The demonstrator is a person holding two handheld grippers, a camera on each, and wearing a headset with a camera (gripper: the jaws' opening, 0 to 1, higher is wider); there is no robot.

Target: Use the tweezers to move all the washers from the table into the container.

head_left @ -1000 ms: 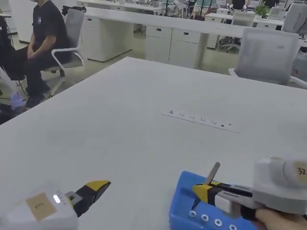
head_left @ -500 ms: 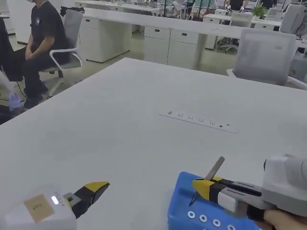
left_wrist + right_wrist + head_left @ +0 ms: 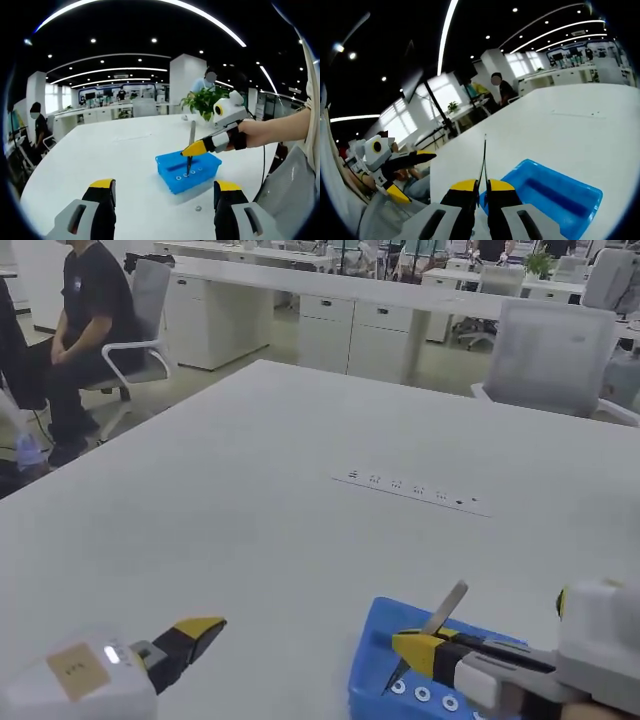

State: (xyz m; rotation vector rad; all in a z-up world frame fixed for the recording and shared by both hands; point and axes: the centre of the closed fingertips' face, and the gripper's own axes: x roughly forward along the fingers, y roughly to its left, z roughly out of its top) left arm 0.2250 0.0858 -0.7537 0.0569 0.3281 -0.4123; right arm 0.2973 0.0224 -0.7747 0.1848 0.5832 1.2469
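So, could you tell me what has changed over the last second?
The right gripper, shut on the tweezers, dipped slightly, bringing their tips lower in the container. Nothing was picked up or let go. The left gripper, the container and the washers in it stayed put.

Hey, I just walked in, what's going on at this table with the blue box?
A person is working with a handheld claw in each hand. The right claw is shut on the tweezers, whose tips point down into the blue container, where several washers already lie. The left claw is open and holds nothing, low over the white table. A loose washer lies on the table beside the container, so the job is not finished.
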